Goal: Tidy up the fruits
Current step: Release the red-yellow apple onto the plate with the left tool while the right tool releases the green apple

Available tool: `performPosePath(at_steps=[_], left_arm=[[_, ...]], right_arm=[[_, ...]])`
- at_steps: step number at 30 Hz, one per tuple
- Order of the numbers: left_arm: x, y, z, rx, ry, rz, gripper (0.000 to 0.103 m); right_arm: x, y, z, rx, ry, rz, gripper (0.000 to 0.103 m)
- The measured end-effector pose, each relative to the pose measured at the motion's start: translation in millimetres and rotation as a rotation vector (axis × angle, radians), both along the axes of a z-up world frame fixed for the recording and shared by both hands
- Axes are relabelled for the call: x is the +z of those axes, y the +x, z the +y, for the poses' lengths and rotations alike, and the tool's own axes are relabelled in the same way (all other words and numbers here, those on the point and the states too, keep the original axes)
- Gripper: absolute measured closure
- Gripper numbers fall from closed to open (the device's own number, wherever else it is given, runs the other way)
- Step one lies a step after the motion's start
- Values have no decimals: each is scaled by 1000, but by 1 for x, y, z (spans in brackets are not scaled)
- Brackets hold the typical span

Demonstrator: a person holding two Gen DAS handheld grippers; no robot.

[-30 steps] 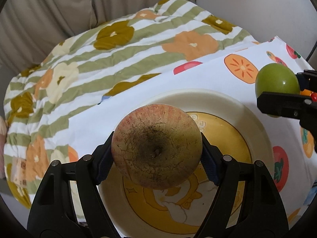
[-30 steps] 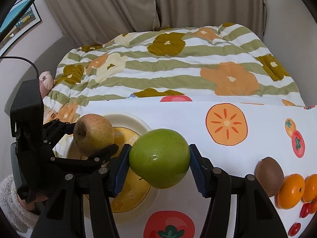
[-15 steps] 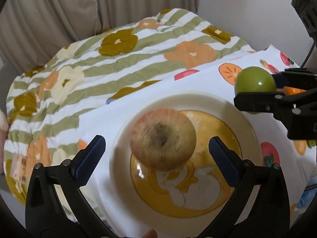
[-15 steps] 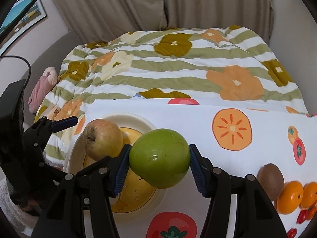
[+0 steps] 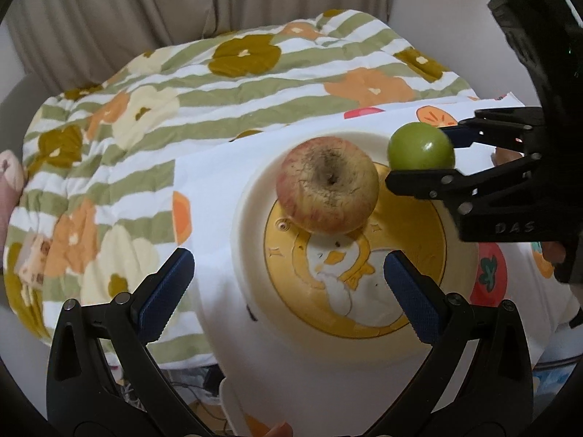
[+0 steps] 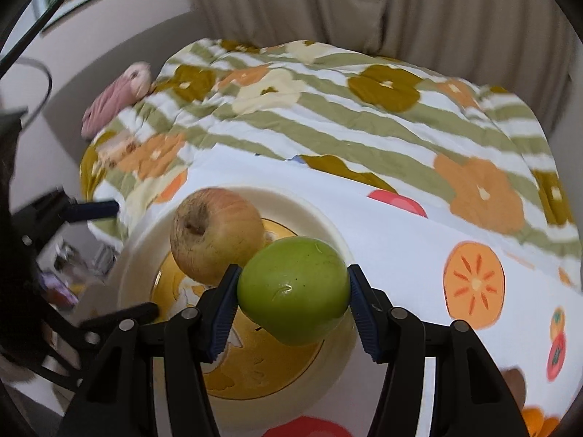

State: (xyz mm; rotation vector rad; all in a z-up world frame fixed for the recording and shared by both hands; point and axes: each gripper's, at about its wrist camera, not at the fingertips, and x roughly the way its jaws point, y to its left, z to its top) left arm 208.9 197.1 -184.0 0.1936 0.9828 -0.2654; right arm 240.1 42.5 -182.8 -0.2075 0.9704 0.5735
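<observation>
A reddish-yellow apple (image 5: pixel 327 185) (image 6: pixel 215 233) lies free in the cream plate (image 5: pixel 255 196) (image 6: pixel 138 255) with a yellow duck picture. My left gripper (image 5: pixel 288 284) stands wide open, pulled back from the apple, nothing between its fingers; it appears at the left edge of the right wrist view (image 6: pixel 109 258). My right gripper (image 6: pixel 291 304) (image 5: pixel 430 149) is shut on a green apple (image 6: pixel 293 291) (image 5: pixel 421 146), held over the plate's right side, close beside the reddish apple.
The plate rests on a white cloth (image 5: pixel 211 182) printed with fruit, laid over a green-striped flowered quilt (image 5: pixel 182 83). A pink soft toy (image 6: pixel 116 102) lies at the quilt's far left. Beige cushions (image 6: pixel 400 7) stand behind. Small orange fruit (image 6: pixel 535 418) sit at lower right.
My left gripper opened and let the reddish apple down onto the plate, then drew back. My right gripper carried the green apple leftward over the plate.
</observation>
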Motion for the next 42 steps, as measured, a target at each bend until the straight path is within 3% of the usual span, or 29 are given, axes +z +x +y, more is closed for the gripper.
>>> performPosePath(at_steps=[7,19,20,21,23,35,42], left_arm=[[-4,-1,3,1,1,6,0],[-6,-2,1,-23,29,5,0],[-6,-2,2,-24,31,4,0],[-6,-2,3,-25,33,4,0],[-5,-2,4,-25,35,5,0],[11,-12,13,-7,41,-8,0],[42,-28,6,19,48,-57,0]], right_arm=[[-17,0,8,68,-82,-13,50],[-22,-7,16,89,-129,-55,49],[-20,-7,15,85,-120,-59,43],[-17,-8,13,82,-98,-66,25],[-12,-9,12,81,-73,-88,0],[8,-19,7,26,-44,-90,0],[43,-42,-9,-33,-2,-88,0]])
